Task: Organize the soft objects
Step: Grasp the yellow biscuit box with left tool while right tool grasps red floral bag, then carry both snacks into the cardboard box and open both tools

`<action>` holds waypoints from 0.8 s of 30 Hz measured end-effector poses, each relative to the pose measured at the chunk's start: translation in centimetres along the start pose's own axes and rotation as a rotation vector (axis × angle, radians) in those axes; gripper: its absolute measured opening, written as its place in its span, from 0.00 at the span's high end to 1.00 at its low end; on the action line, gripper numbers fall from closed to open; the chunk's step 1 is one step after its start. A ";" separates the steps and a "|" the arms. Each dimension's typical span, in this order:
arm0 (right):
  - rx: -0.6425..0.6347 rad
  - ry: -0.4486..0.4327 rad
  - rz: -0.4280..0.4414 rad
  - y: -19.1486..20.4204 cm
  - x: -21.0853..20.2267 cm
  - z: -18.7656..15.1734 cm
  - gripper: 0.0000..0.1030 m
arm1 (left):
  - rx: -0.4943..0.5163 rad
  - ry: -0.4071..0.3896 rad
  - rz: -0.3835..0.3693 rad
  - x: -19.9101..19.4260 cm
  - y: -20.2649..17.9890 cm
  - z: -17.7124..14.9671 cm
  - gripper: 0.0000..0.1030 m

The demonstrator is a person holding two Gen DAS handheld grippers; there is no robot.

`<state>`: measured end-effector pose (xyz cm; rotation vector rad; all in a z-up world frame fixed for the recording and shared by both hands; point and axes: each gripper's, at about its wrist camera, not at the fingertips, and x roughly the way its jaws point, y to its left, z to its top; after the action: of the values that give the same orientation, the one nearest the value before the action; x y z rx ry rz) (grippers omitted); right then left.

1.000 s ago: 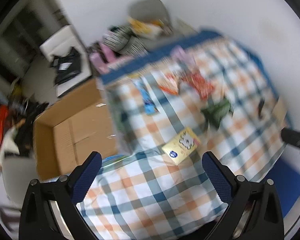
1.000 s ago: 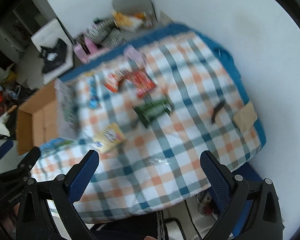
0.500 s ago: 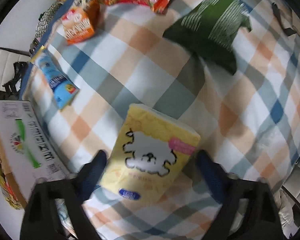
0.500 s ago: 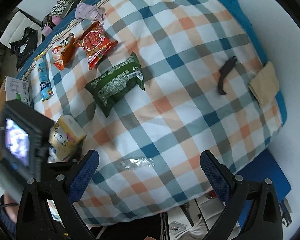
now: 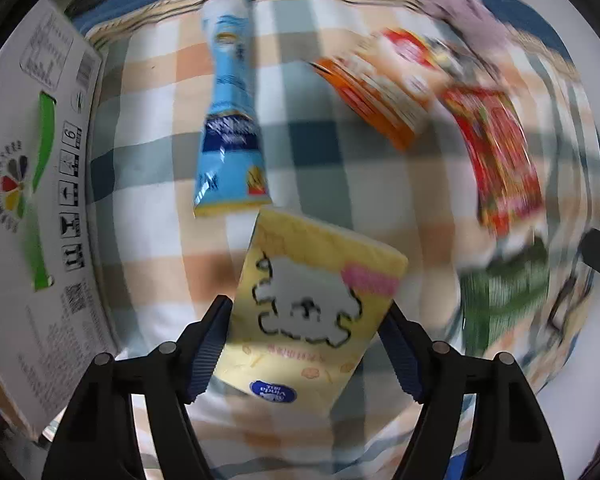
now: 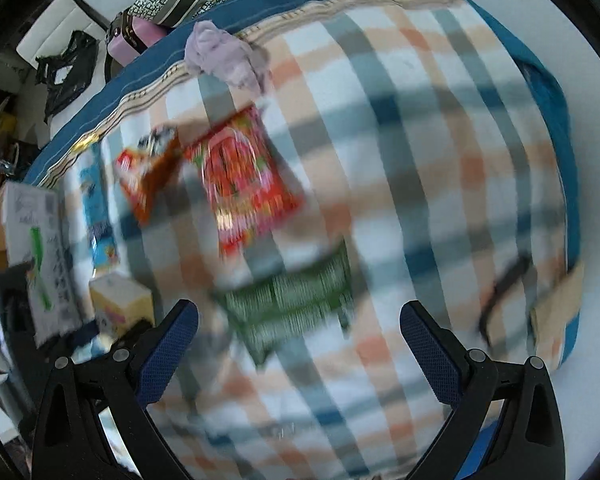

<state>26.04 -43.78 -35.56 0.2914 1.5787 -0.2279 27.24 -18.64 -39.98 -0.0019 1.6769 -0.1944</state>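
My left gripper is shut on a yellow tissue pack with a white cartoon dog, held over the checked cloth. The pack also shows at the left of the right wrist view. My right gripper is open and empty, just above a green snack bag. A blue snack pack, an orange pack, a red pack and a crumpled lilac cloth lie on the cloth.
A cardboard box with a printed white flap stands at the left edge of the table. A black strap and a tan pouch lie near the right edge. Clutter and a chair stand behind the table.
My left gripper has closed on the yellow tissue pack and swung left toward the box. My right gripper has dropped lower and forward over the green bag.
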 end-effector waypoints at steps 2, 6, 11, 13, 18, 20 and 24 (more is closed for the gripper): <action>-0.016 0.019 -0.017 1.0 1.3 2.4 0.02 | -0.024 0.016 -0.017 0.6 0.7 1.0 0.32; -0.035 0.081 -0.033 2.8 4.2 5.5 0.03 | 0.013 0.066 0.001 2.4 0.9 1.5 0.32; -0.063 0.157 -0.065 4.5 7.4 7.7 0.05 | 0.037 0.091 -0.015 5.4 1.0 0.6 0.31; -0.067 0.183 -0.073 5.0 8.6 8.2 0.08 | 0.046 0.082 -0.018 5.3 1.6 -0.1 0.31; -0.065 0.203 -0.108 6.1 9.9 9.1 0.23 | 0.059 0.057 0.012 5.3 0.8 -1.7 0.40; -0.071 0.200 -0.123 6.5 9.8 9.4 0.30 | 0.061 0.051 0.024 5.3 0.4 -1.6 0.40; -0.071 0.199 -0.136 7.3 9.4 9.6 0.43 | 0.065 0.036 0.045 5.0 -0.9 -2.4 0.41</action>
<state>37.34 -39.60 -44.94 0.1551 1.8018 -0.2532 24.23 -19.86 -44.56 0.0889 1.7044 -0.2159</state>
